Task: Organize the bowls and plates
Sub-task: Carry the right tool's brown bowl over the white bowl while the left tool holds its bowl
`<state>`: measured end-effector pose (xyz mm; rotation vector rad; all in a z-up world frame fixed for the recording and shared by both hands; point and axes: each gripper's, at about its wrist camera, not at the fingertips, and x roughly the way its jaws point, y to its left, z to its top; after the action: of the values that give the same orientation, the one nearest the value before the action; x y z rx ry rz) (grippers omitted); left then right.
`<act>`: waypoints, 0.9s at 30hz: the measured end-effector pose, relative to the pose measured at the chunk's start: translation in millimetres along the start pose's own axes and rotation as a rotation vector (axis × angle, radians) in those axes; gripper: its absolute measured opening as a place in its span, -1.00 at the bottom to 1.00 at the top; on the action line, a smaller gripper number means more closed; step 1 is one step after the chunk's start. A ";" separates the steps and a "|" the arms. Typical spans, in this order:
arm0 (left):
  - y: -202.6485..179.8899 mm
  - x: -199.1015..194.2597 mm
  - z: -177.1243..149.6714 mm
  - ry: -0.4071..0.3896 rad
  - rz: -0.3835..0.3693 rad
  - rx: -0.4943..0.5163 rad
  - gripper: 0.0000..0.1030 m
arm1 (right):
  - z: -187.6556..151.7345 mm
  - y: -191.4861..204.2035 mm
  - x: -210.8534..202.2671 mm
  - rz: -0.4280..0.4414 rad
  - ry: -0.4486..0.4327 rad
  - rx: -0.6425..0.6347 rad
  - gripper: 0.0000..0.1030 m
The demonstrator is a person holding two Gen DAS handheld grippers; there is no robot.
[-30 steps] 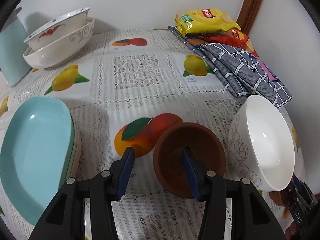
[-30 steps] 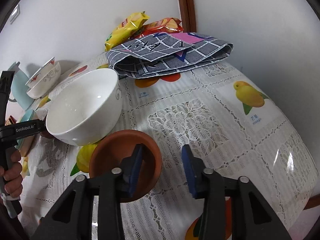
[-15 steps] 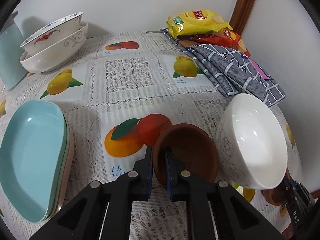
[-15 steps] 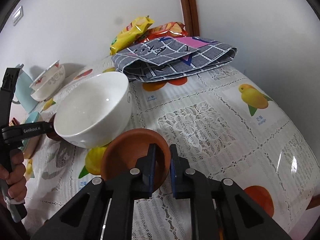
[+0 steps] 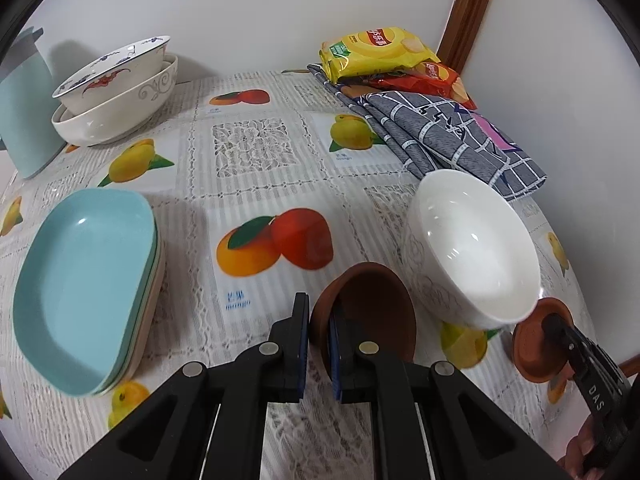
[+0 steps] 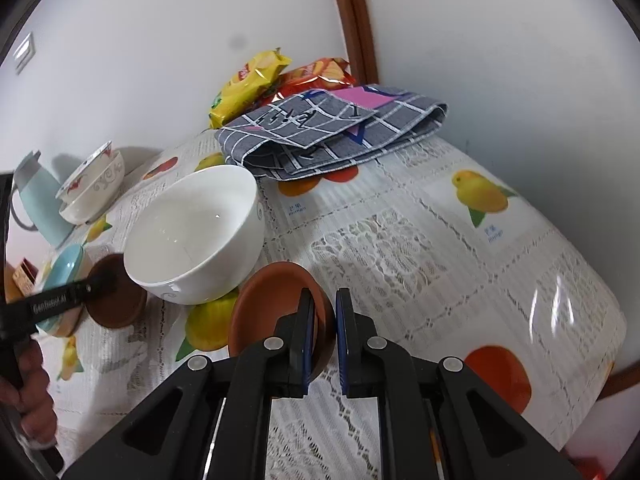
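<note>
The right gripper (image 6: 322, 320) has its fingers (image 6: 307, 320) clamped on the near rim of a brown dish (image 6: 272, 304); a white bowl (image 6: 192, 236) stands just beside it on the table (image 6: 440, 248); at far left the left gripper (image 6: 96, 286) grips a second brown dish (image 6: 120, 308); a folded checked cloth (image 6: 332, 136) lies behind.

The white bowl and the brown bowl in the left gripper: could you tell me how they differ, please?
The white bowl is larger and deeper; the brown bowl is small and shallow. The white bowl is glossy with a faint scroll pattern outside; the brown bowl is matt and plain. No gripper holds the white bowl; the left gripper pinches the brown bowl's rim. Both are round and empty.
</note>
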<state>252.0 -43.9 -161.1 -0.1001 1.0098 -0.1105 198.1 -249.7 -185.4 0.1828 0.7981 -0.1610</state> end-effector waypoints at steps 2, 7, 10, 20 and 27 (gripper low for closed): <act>1.1 -5.3 -2.1 -0.003 -0.003 -0.004 -0.82 | 0.1 0.1 -5.2 -0.012 -0.002 0.000 -0.80; 5.2 -20.9 -4.5 -0.013 0.018 -0.019 -0.82 | 3.5 0.9 -27.2 -0.026 -0.032 0.006 -0.79; 9.2 -31.4 -6.0 -0.027 0.016 -0.034 -0.82 | 5.9 3.6 -39.7 -0.033 -0.050 0.003 -0.79; 16.9 -71.0 -10.2 -0.060 0.006 -0.059 -0.82 | 16.4 12.7 -82.8 -0.030 -0.115 0.004 -0.79; 28.6 -92.1 -19.1 -0.079 0.003 -0.075 -0.82 | 16.0 11.8 -103.1 -0.031 -0.133 0.035 -0.79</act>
<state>188.6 -3.4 -97.8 -0.1705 0.9352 -0.0652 140.9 -234.1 -98.7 0.1906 0.6663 -0.2144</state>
